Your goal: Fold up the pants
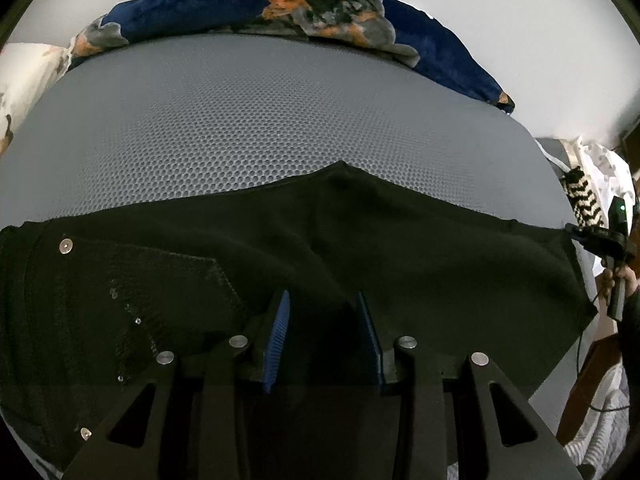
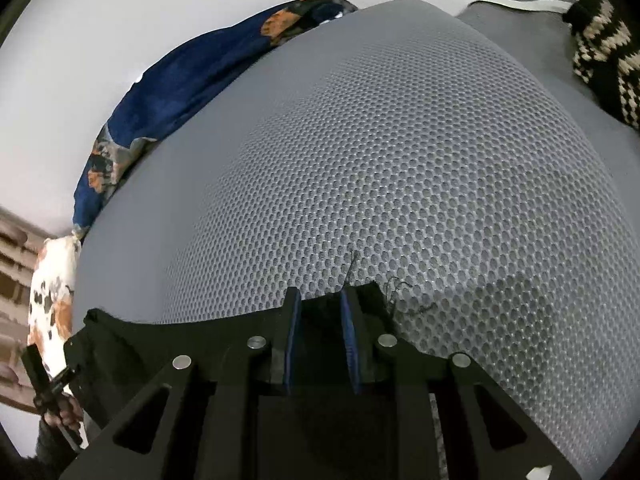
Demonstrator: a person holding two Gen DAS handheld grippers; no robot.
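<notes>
The black pants point(image 1: 360, 248) lie flat across the near part of the grey mesh mattress point(image 1: 260, 112), with a sequined pocket and metal rivets at the left. My left gripper point(image 1: 322, 312) sits over the pants' near edge, blue pads apart with dark cloth between them. My right gripper point(image 2: 320, 300) has its pads closed on the frayed hem corner of the pants point(image 2: 372, 292); it also shows at the right edge of the left wrist view point(image 1: 596, 240), holding the far corner. The left gripper's body shows at the lower left of the right wrist view point(image 2: 48, 384).
A dark blue blanket with orange print point(image 1: 280, 4) lies bunched along the far edge against a white wall. A black-and-cream knitted item point(image 2: 600, 40) lies at the mattress's right end. A white printed pillow point(image 2: 52, 292) is at the left.
</notes>
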